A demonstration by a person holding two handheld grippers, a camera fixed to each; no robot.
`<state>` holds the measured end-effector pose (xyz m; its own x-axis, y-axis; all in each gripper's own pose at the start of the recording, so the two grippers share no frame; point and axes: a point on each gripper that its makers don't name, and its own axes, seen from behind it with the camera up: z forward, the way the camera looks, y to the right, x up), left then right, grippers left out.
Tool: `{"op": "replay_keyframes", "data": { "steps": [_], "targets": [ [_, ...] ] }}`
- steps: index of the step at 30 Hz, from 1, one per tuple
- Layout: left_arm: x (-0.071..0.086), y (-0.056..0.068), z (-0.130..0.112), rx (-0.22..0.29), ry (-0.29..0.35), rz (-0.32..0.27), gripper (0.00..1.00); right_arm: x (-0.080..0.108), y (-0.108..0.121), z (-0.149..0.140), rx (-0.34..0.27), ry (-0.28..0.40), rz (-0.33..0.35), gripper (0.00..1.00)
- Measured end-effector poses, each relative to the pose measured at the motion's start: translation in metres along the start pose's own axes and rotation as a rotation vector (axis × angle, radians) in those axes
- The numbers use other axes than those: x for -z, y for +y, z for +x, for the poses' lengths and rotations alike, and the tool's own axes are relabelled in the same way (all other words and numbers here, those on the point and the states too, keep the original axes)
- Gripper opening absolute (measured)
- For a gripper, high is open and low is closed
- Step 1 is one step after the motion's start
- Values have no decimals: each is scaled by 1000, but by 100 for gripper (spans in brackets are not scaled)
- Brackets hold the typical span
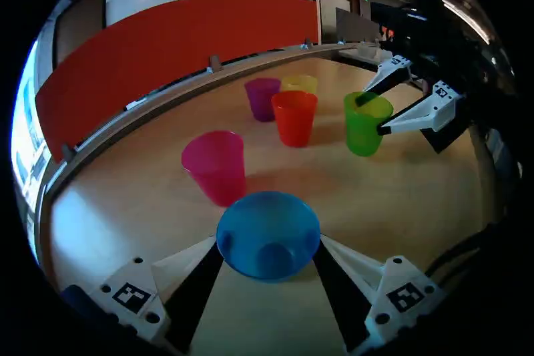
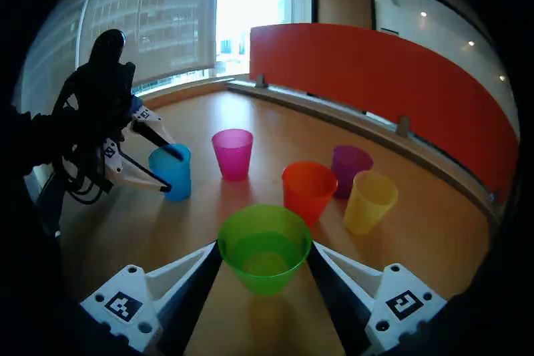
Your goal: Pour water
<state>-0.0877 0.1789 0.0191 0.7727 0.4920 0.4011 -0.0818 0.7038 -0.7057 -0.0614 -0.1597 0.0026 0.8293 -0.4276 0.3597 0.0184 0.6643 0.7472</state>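
Blue cup (image 1: 268, 236) stands on the near surface (image 1: 400, 202), gripped between the left gripper's (image 1: 268, 244) fingers, and the green cup (image 2: 265, 249) to its right is gripped by the right gripper (image 2: 265, 246); whichever is full, unclear here, should be lifted rim over rim and tilted slowly.

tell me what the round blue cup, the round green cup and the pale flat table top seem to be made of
Round translucent blue cup: probably plastic, glossy; light passes through its thin wall. Round translucent green cup: same plastic look, with a thin rim and a see-through wall. Pale flat tabletop: wood or wood-look laminate, smooth with a soft sheen; which of the two is unclear.
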Motion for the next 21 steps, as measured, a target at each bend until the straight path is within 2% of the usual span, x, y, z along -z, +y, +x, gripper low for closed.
{"op": "replay_keyframes", "data": {
  "steps": [9,21],
  "targets": [
    [1,2,-10,13,-36,-21,89,-2,1,-5,-5,-13,-2,91],
    [7,3,-24,-22,-67,-16,89,-6,3,-17,-19,-37,-3,91]
  ]
}}
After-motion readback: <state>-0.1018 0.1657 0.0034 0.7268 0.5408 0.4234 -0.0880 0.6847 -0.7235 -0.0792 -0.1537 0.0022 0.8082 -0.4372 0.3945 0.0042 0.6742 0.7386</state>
